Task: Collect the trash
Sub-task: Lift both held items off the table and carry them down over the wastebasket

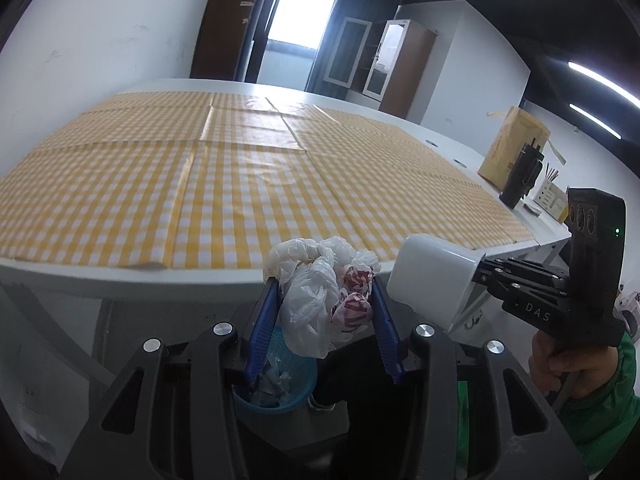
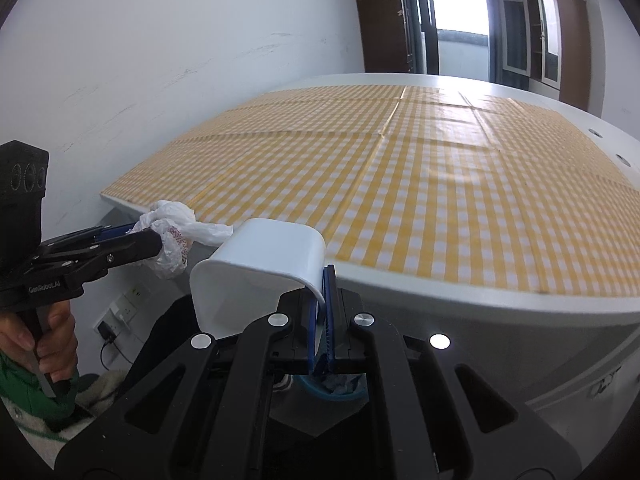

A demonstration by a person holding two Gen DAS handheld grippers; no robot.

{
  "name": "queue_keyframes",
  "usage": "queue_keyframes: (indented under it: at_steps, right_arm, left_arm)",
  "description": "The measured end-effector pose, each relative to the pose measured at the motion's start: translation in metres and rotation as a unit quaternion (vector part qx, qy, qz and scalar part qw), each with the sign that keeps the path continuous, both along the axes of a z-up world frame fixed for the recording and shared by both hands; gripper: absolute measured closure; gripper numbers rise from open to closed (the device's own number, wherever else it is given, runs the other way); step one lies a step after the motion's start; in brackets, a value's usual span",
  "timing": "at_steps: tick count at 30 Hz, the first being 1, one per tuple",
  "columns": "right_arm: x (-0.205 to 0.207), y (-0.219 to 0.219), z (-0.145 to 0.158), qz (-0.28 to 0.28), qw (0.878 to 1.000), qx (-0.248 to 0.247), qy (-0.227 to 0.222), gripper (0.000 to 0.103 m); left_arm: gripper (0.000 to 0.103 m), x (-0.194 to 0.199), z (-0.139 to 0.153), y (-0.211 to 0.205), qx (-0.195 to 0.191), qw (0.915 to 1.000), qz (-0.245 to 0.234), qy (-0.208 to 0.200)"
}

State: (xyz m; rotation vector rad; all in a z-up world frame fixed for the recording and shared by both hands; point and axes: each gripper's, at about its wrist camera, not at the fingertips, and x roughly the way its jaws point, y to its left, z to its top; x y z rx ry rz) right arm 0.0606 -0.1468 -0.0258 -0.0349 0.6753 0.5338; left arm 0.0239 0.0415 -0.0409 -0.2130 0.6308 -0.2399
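Note:
My left gripper [image 1: 325,280] is shut on a crumpled white plastic bag [image 1: 316,304] with red print, held in the air in front of the table edge and above a blue trash basket [image 1: 276,384] that holds trash. The bag also shows in the right wrist view [image 2: 172,236]. My right gripper [image 2: 323,280] is shut on the rim of a white plastic container [image 2: 260,264], held tilted beside the bag. The container and right gripper show in the left wrist view [image 1: 436,276]. The basket peeks out below the right gripper [image 2: 340,390].
A white table [image 1: 200,276] with a yellow checked cloth [image 1: 240,176] lies ahead. A brown paper bag [image 1: 512,144], a black bottle [image 1: 522,176] and a small box stand at its far right. A wall socket [image 2: 120,312] is low on the left.

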Motion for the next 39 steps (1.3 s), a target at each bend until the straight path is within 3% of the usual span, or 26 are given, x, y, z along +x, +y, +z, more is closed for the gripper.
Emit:
queue_keyframes:
  at_steps: [7, 15, 28, 35, 39]
  right_arm:
    - [-0.033, -0.002, -0.019, 0.022, 1.0, -0.002, 0.018, 0.1]
    - [-0.029, 0.004, -0.063, 0.012, 0.998, -0.03, 0.051, 0.1]
    - [0.018, 0.027, -0.17, 0.008, 0.986, -0.067, 0.15, 0.1]
    - [0.062, 0.033, -0.21, -0.005, 0.975, -0.056, 0.214, 0.1]
    - [0.086, 0.047, -0.232, -0.005, 0.971, -0.084, 0.225, 0.1]
  left_arm:
    - [0.058, -0.025, -0.022, 0.0, 0.014, 0.9997, -0.006, 0.02]
    - [0.058, -0.018, -0.07, 0.005, 0.014, 0.9974, 0.003, 0.071]
    - [0.058, 0.027, -0.148, 0.016, -0.004, 0.9881, 0.01, 0.153]
    - [0.058, 0.072, -0.194, 0.031, -0.03, 0.9757, 0.04, 0.213]
    - [0.058, 0.097, -0.218, 0.038, -0.045, 0.9673, 0.055, 0.244]
